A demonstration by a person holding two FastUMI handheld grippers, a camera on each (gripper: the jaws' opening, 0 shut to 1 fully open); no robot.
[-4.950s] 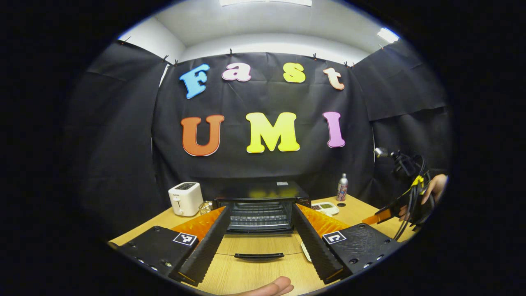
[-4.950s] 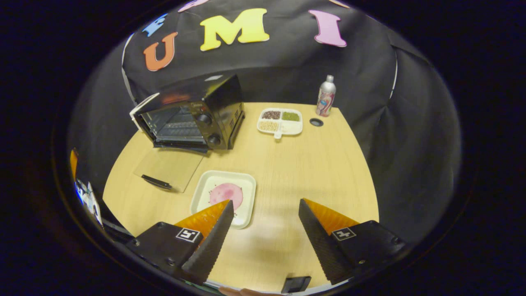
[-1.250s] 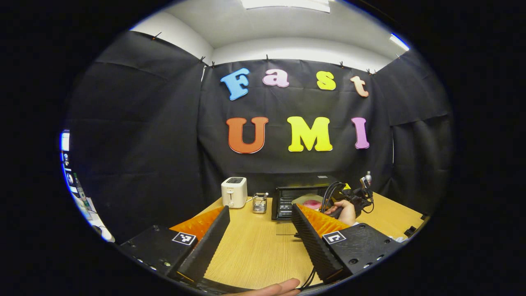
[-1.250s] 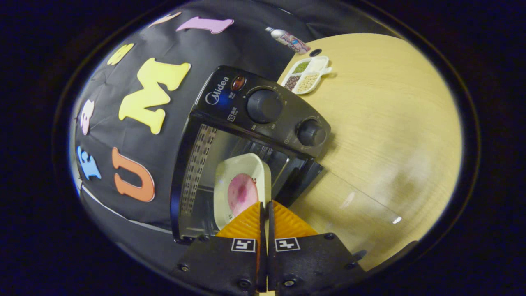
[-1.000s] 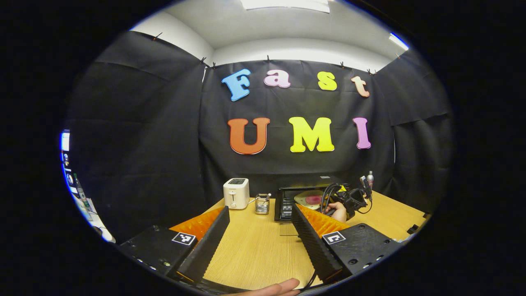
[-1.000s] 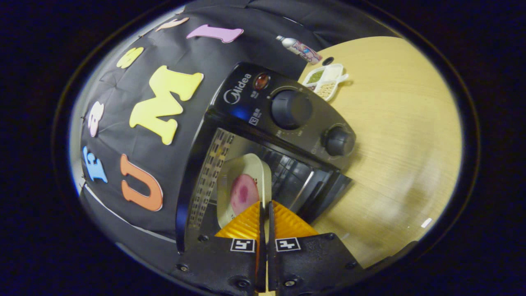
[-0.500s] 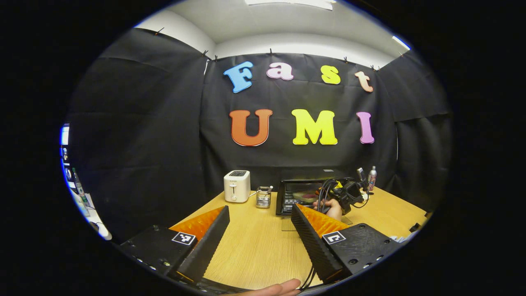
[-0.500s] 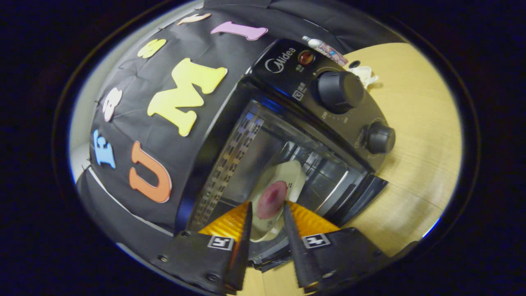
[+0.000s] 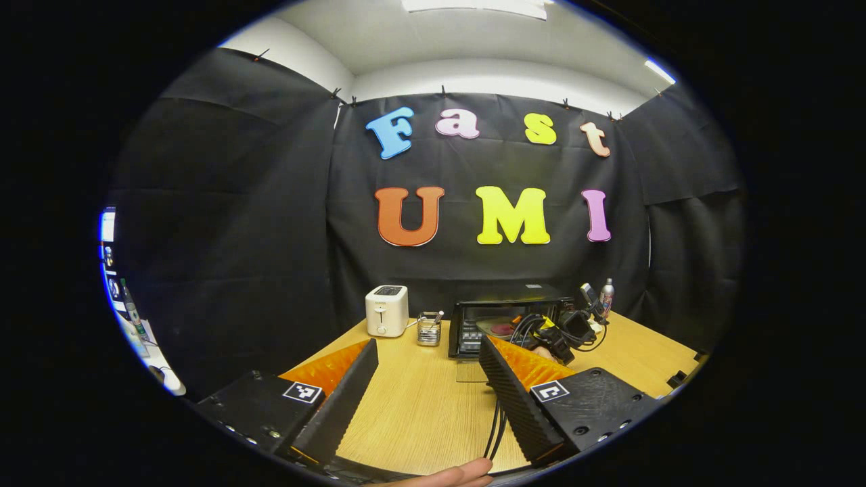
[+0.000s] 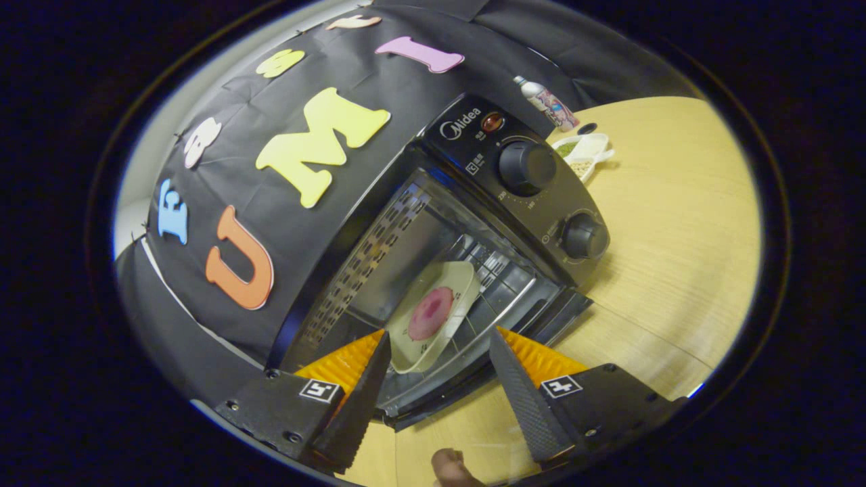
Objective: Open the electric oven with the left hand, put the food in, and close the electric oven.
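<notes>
The wooden table [image 9: 419, 406] is seen spread across the booth, with the black electric oven [image 10: 473, 203] standing toward its far side, door dropped open; in the left gripper view the oven [image 9: 504, 318] is seen far ahead, slightly to the right. Inside the cavity, on the wire rack, the white plate [image 10: 460, 281] is seen lying with the pink food [image 10: 430, 312] on its middle. The right gripper [image 10: 436, 375] is held just in front of the oven mouth with its fingers spread wide and nothing between them; the near edge of the plate is seen in the gap, just beyond the fingertips and apart from both. In the left gripper view the right gripper [image 9: 565, 328] is seen at the oven front. The left gripper [image 9: 426, 385] is held well back over the near part of the table, fingers parted wide and empty. A white toaster [image 9: 386, 310] is placed left of the oven, and a compartment tray [image 10: 583, 152] and a bottle [image 10: 544, 103] are found to its right.
</notes>
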